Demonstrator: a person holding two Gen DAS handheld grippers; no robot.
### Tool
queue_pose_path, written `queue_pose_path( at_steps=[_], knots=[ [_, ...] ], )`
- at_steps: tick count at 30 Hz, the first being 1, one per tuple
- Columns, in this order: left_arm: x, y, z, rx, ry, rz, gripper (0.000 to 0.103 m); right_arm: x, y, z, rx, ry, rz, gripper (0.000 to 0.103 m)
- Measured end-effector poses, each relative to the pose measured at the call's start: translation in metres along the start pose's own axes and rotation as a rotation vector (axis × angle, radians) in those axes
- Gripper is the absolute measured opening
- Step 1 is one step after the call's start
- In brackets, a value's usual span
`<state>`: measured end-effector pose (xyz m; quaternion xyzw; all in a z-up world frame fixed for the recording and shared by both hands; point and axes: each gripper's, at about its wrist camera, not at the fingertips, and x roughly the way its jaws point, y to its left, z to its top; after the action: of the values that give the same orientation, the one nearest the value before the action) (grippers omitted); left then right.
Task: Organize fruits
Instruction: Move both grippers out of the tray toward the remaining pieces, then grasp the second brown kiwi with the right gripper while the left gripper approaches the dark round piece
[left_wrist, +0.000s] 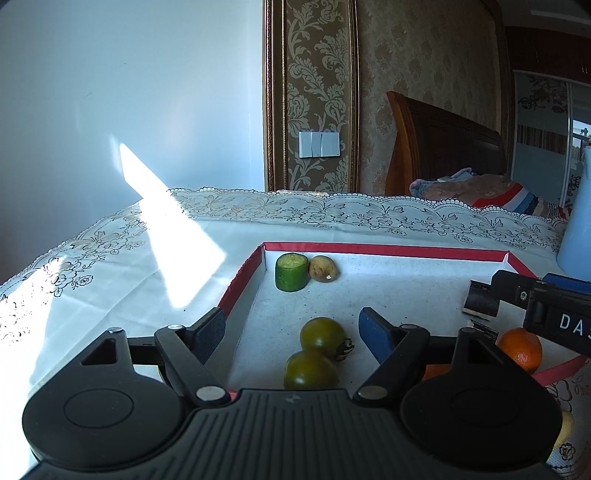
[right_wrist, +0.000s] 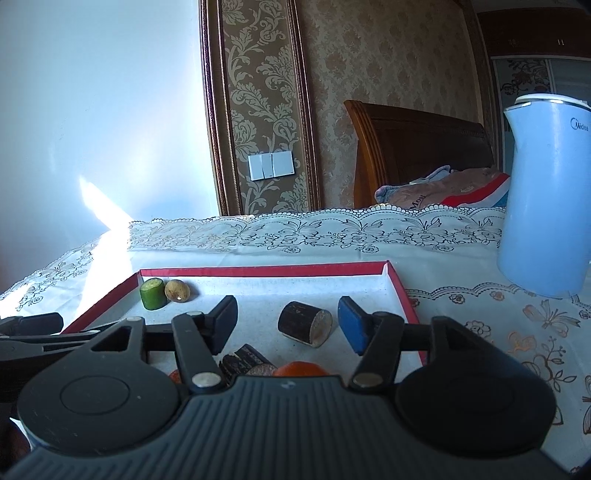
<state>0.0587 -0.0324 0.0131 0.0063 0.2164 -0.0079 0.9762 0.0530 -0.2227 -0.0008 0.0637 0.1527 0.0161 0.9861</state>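
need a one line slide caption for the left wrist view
Open left gripper hovers over two green tomatoes in a red-rimmed tray, cucumber piece in the far corner.

A lace-edged cloth (right_wrist: 461, 266) covers the table, the tomatoes (left_wrist: 320, 336) are glossy, and the kettle (right_wrist: 546, 192) is smooth plastic.

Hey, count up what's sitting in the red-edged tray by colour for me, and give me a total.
Green: 3, two green tomatoes and a cucumber piece
Orange: 1, an orange; a second orange patch is too hidden to count
Tan: 1, a small brownish fruit
Dark brown: 2, cut stalk pieces
Total: 7
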Motion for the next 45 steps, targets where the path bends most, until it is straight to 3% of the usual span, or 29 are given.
queue_pose_path(
  at_steps=[5, 8, 24, 27, 29, 38, 45],
  knots=[
    [-0.010, 0.010, -0.005, -0.024, 0.009, -0.030, 0.079, -0.005, -0.004, -0.001, 0.016, -0.006, -0.007, 0.058],
    [-0.015, 0.014, -0.009, -0.032, 0.016, -0.040, 0.080, -0.013, -0.008, -0.002, 0.031, -0.028, -0.019, 0.068],
    [-0.038, 0.027, -0.035, -0.052, 0.080, -0.090, 0.084, -0.052, -0.031, -0.020, 0.105, -0.036, -0.025, 0.069],
    [-0.038, 0.029, -0.037, -0.060, 0.098, -0.099, 0.085, -0.064, -0.034, -0.023, 0.109, -0.040, -0.021, 0.077],
    [-0.039, 0.029, -0.038, -0.061, 0.101, -0.098, 0.085, -0.072, -0.036, -0.026, 0.106, -0.034, -0.010, 0.077],
    [-0.041, 0.023, -0.041, -0.026, 0.140, -0.100, 0.085, -0.094, -0.045, -0.042, 0.070, 0.069, 0.025, 0.077],
    [-0.047, 0.014, -0.048, 0.018, 0.155, -0.107, 0.085, -0.083, -0.028, -0.045, -0.045, 0.178, 0.049, 0.077]
  ],
)
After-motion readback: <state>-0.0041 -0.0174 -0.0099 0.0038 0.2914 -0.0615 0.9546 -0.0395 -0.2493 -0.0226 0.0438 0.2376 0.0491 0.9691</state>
